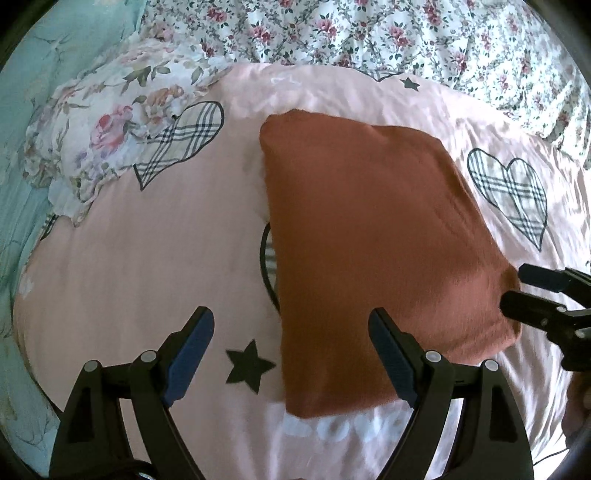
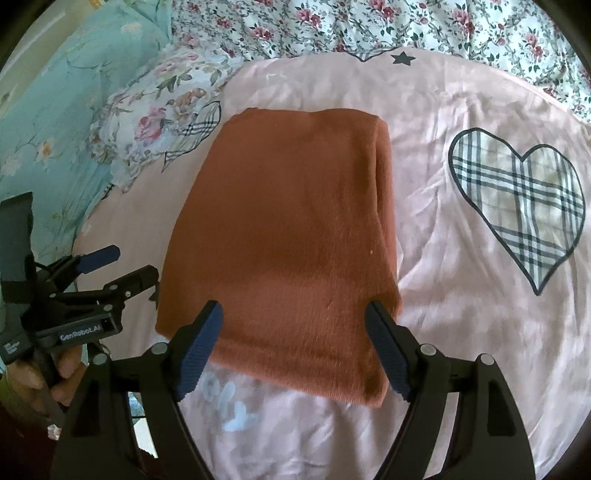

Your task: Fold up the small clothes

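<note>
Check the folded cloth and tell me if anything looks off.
Nothing stands out. The rust cloth lies folded flat on the pink sheet; both the left gripper and right gripper are open, holding nothing.

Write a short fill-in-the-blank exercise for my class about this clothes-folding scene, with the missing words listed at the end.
1. The folded garment is ____ in colour.
2. It lies on a pink cover printed with black stars and plaid ____.
3. The jaws of the left gripper and the right gripper both stand ____, holding nothing.
4. Beyond the pink cover lies a white sheet with a ____ print.

Missing words: rust-brown; hearts; open; floral
</note>
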`<state>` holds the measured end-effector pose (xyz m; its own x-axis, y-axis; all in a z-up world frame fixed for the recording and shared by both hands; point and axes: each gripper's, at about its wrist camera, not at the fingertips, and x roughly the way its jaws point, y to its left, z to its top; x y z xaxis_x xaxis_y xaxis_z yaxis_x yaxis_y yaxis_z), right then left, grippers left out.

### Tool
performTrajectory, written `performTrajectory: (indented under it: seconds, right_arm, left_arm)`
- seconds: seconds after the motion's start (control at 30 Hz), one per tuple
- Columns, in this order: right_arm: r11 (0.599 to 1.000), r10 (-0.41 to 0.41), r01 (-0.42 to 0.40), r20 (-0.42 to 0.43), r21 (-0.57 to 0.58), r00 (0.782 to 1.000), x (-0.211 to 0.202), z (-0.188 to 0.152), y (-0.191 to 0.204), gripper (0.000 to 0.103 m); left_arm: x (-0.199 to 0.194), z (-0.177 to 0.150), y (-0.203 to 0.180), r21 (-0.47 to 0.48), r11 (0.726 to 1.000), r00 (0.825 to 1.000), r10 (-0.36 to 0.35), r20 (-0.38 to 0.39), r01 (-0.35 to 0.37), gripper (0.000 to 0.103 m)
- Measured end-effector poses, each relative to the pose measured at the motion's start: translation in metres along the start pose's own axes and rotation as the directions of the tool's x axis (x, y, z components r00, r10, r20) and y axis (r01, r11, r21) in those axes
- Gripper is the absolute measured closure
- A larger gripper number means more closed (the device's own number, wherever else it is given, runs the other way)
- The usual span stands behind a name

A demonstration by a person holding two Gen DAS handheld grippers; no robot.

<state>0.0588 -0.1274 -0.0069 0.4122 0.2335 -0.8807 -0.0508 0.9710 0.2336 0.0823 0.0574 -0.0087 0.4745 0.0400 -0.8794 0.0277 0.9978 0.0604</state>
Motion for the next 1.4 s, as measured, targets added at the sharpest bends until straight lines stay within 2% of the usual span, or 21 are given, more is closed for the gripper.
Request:
performTrajectory:
  seconds: [0.67, 0.97, 1.4]
  right_arm:
    - [1.0, 0.014, -0.014, -0.014, -0.004, 1.0, 0.016, 0.027, -0.003, 0.023]
    - [1.0, 0.014, -0.014, -0.003, -0.016, 1.0, 0.017, 0.04, 0.002, 0.023]
    - [1.0, 0.018, -0.018, -0.009, -0.006, 1.0, 0.019, 0.039, 0.002, 0.023]
  left_arm:
    - [0.017, 0.016, -0.005, 0.004, 0.997, 0.996, 0.08, -0.033, -0.08, 0.017]
    - [0.017, 0.023, -0.001, -0.005, 0.997, 0.997, 0.072, -0.022, -0.072, 0.017]
    - [0.013, 0.023, -0.003, -0.033, 0.999, 0.999, 0.031, -0.011, -0.031, 0.017]
